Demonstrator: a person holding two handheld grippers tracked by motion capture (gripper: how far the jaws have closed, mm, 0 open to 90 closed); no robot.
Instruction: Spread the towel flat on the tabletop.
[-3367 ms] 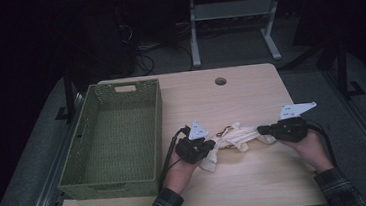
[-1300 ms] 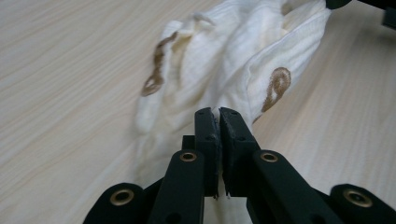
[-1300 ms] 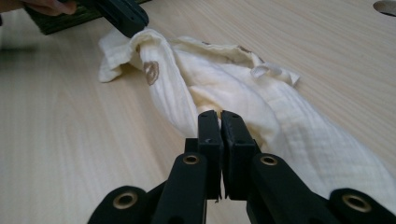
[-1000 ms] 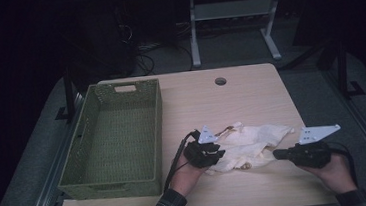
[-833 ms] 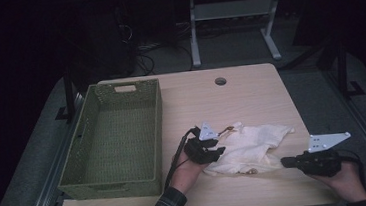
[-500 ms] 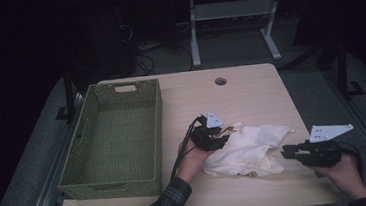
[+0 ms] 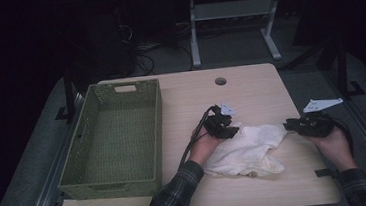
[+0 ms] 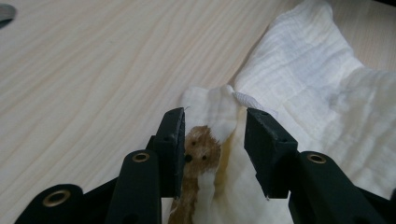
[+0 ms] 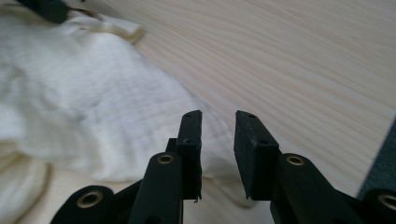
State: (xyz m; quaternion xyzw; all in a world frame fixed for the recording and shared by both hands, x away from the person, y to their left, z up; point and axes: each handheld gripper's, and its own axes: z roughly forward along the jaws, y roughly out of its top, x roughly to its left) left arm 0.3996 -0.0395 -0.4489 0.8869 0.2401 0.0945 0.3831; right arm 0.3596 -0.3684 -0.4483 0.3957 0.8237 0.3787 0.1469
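Cloth [image 7: 248,150] lies crumpled on the surface [image 7: 250,92], right of the empty green basket [image 7: 111,134]. My left claw [image 8: 212,128], jaws just opening, straddles its stained corner. My right claw [image 9: 218,126] stands narrowly parted, holding nothing.

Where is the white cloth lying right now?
In the high view, the white cloth lies crumpled on the table's near right part, between the two claws and right of the green basket.

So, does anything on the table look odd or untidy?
Yes. The white cloth lies crumpled, not flat, beside the green basket. A brown mark shows on its corner between the left gripper jaws, which have just been opening.
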